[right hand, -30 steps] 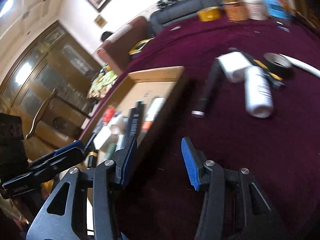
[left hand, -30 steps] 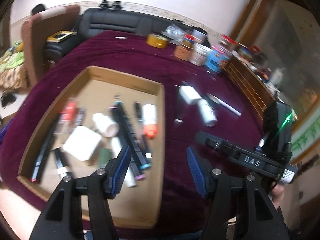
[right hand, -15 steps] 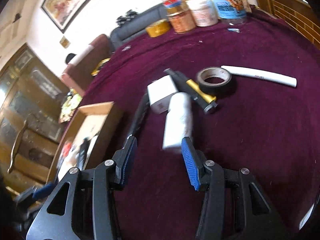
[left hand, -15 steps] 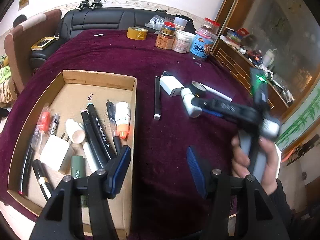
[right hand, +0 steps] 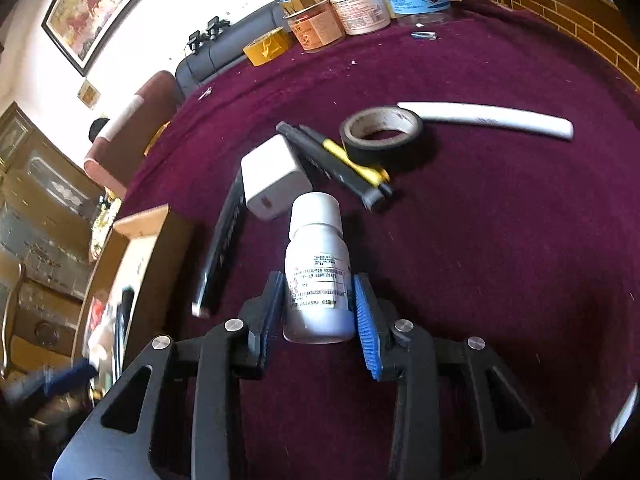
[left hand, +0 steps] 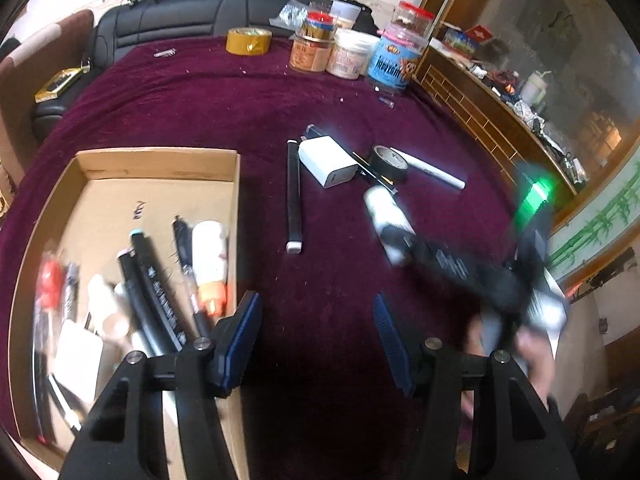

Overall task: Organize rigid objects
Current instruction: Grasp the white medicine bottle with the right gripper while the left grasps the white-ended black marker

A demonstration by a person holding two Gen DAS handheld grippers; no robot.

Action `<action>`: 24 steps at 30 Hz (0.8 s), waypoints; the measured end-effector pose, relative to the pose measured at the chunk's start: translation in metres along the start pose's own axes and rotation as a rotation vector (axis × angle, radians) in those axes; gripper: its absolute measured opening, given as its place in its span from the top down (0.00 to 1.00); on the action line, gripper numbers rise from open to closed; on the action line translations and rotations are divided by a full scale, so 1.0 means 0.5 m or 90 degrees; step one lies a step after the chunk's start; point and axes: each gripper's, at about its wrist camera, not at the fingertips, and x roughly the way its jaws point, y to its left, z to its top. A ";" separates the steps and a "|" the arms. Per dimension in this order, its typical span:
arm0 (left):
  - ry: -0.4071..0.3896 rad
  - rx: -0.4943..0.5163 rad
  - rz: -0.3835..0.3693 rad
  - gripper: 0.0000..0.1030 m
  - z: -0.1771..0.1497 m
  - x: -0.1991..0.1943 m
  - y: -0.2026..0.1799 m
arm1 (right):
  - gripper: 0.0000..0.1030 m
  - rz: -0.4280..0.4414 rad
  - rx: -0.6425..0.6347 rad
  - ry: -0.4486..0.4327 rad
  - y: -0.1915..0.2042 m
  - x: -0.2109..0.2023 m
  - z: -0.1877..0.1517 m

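A white bottle point(right hand: 316, 268) lies on the purple cloth, cap pointing away. My right gripper point(right hand: 318, 284) has it between its blue pads; the jaws are closing and both pads touch the bottle's sides. In the left wrist view the same bottle point(left hand: 382, 208) shows under the blurred right gripper point(left hand: 404, 244). My left gripper point(left hand: 316, 308) is open and holds nothing, hovering by the right wall of the cardboard box point(left hand: 160, 158), which holds several markers and small items. A white charger point(right hand: 272, 178), a black stick point(right hand: 224, 240), a black-and-yellow pen point(right hand: 340, 160), a black tape roll point(right hand: 380, 132) and a white tube point(right hand: 488, 116) lie close beyond the bottle.
Jars point(left hand: 348, 56) and a yellow tape roll point(left hand: 248, 41) stand at the table's far edge, before a black sofa point(left hand: 180, 16). A wooden cabinet point(left hand: 500, 120) runs along the right. A person's hand point(left hand: 536, 364) holds the right gripper.
The right gripper came down over the white bottle and its jaws narrowed onto it. The left gripper shifted right, so the box now sits further left in its view.
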 end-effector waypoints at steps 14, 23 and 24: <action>0.095 0.016 0.075 0.64 0.141 0.187 0.001 | 0.67 -0.015 -0.027 -0.028 0.001 -0.018 -0.029; 0.125 0.025 0.117 0.88 0.129 0.223 0.009 | 0.67 -0.005 -0.021 -0.027 -0.006 -0.018 -0.032; 0.127 0.026 0.116 0.88 0.118 0.216 0.010 | 0.67 -0.005 -0.020 -0.027 -0.006 -0.018 -0.031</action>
